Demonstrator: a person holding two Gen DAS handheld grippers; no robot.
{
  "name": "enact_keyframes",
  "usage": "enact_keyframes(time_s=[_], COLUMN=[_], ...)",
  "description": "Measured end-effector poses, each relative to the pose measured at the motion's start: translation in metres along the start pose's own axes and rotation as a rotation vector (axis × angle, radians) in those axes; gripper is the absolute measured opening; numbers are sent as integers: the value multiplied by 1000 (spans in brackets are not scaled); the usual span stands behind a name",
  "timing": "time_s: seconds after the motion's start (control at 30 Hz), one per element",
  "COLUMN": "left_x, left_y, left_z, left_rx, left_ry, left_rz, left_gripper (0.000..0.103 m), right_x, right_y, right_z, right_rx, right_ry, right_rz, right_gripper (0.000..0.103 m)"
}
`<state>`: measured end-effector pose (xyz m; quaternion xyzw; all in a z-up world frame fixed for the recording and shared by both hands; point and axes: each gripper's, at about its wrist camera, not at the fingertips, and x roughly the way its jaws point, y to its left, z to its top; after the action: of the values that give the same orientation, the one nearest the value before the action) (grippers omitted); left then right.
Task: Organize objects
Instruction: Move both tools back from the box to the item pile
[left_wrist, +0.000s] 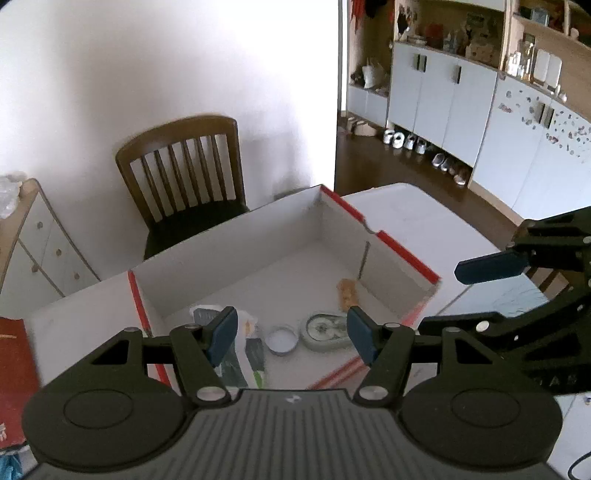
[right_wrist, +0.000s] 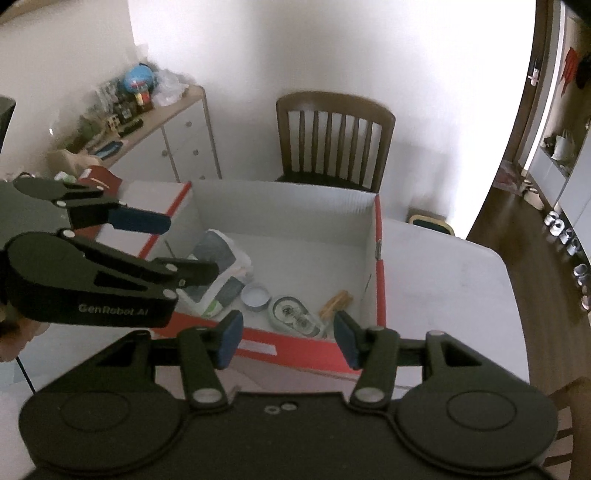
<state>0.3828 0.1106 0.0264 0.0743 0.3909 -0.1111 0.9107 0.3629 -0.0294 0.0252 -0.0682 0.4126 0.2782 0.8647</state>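
You are holding both grippers above a red-edged cardboard box (left_wrist: 236, 258) that is sitting on the white table (left_wrist: 424, 221), and both are pointing down into it. Your left gripper (left_wrist: 291, 334) is standing released, its blue pads apart with nothing between them. Your right gripper (right_wrist: 288, 338) is also empty; its pads are spread with no object in the gap.

The task's things are all lying on the box floor, toward the near wall. A crumpled plastic packet (right_wrist: 218, 273) is resting at the left side, with a small round tin lid (right_wrist: 255, 295) just beside it. Next to the lid an oval grey tape dispenser (right_wrist: 293, 312) is lying flat, and a short tan piece, possibly wood or a biscuit, though the blur is making that hard for you to judge, (right_wrist: 336, 301) is lying near the right wall. A thin dark rod (left_wrist: 362, 262) is leaning against that same wall.

Beyond the box a wooden chair (left_wrist: 184, 177) is standing against the white wall. A red book (left_wrist: 14, 369) is lying on the table at the left, apart from the box.
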Motion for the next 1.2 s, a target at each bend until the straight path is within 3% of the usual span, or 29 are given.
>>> enact_keyframes(time_s=[0.6, 0.9, 1.03, 1.2], left_x=[-86, -120, -132, -139], left_y=[-60, -80, -85, -94], left_z=[-52, -86, -104, -129], left_rx=[-49, -78, -81, -81], left_ry=[-127, -180, -207, -214], left_rz=[-35, -5, 26, 31], left_gripper=[64, 65, 73, 73], right_x=[-82, -108, -116, -121], right_y=[6, 13, 17, 18], right_z=[-61, -99, -113, -129], right_rx=[-17, -40, -51, -41], right_ry=[-95, -137, -158, -177], right_rz=[64, 71, 62, 60], right_gripper=[63, 69, 72, 76])
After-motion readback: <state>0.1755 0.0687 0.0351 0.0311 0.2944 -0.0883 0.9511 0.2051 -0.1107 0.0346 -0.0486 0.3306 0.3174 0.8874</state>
